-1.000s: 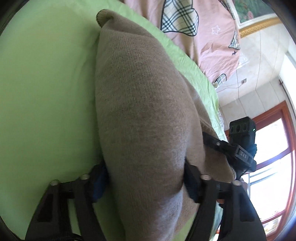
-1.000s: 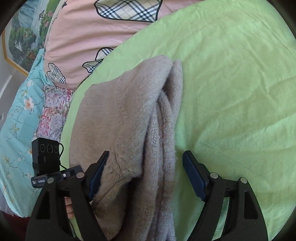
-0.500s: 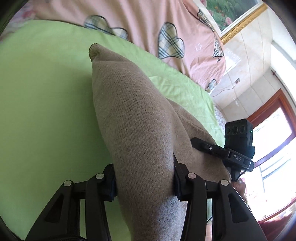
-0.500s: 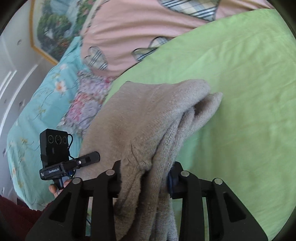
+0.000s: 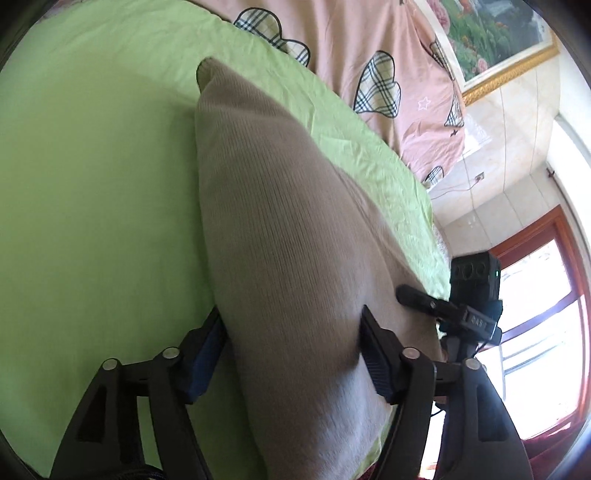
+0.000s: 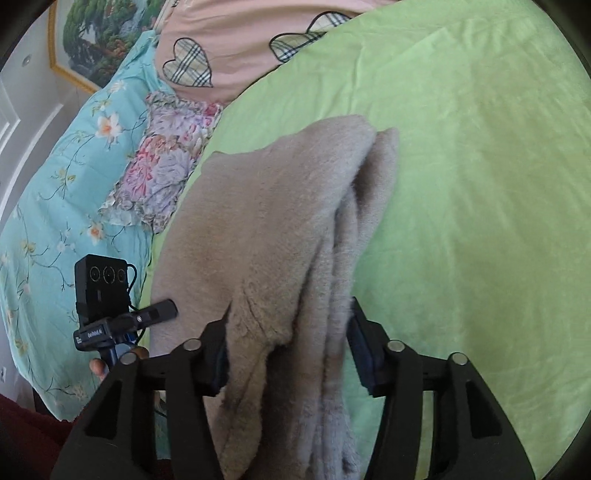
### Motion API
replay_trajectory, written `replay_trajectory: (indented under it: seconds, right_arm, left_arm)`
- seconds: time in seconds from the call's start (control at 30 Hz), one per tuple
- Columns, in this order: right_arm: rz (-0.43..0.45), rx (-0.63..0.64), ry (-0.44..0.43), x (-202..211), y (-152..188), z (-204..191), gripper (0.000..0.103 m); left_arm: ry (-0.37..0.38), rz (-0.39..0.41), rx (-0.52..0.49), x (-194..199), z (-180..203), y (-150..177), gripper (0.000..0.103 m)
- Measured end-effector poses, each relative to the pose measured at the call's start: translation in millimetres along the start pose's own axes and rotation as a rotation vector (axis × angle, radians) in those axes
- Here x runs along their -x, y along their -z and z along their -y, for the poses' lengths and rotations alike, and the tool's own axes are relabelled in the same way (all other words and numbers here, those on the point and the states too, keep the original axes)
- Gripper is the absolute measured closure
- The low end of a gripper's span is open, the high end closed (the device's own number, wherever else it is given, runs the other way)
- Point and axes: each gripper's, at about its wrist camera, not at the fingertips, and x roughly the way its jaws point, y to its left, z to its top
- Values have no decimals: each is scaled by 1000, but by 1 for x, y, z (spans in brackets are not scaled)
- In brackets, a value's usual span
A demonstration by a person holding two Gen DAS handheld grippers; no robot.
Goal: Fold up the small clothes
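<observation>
So there's this beige knit garment (image 5: 280,266) lying on the light green sheet (image 5: 92,206), and both grippers have it at the near end. The left gripper (image 5: 291,354) has its jaws pressed against a thick fold of the knit from either side, so it's clamped on the cloth, not loose. From that camera the garment fills most of the middle and runs away to a pointed corner further up the sheet, which blocks a good chunk of the bed behind it.

The right gripper (image 6: 288,347) is pinching a bunch of fuzzy layers of the same garment (image 6: 280,229), jaws narrow with the fabric squeezed between them. The layers hang down past the pads and hide the lower part of the jaws.

Around it: a pink quilt with plaid hearts (image 5: 373,66) lies along the far edge of the green sheet, and from the right side there's a turquoise floral blanket (image 6: 62,184) with a patch of purple and pink flowers (image 6: 162,155) beside it. A framed landscape painting (image 6: 96,33) hangs on the wall, and a red-framed window (image 5: 546,314) glares bright off to the left gripper's right
</observation>
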Motion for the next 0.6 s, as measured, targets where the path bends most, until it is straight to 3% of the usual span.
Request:
replay_trajectory:
  seconds: [0.3, 0.5, 0.57, 0.6]
  right_arm:
    - [89, 4, 51, 12, -48, -3, 36]
    - [75, -66, 18, -20, -81, 15, 35]
    - [51, -85, 8, -36, -87, 19, 43]
    - [36, -86, 13, -43, -88, 19, 65]
  left_arm:
    - [16, 42, 70, -12, -27, -71, 25]
    - [16, 20, 149, -39, -52, -110, 25]
    - [8, 26, 151, -46, -55, -123, 25]
    - [-2, 30, 146, -51, -53, -131, 28]
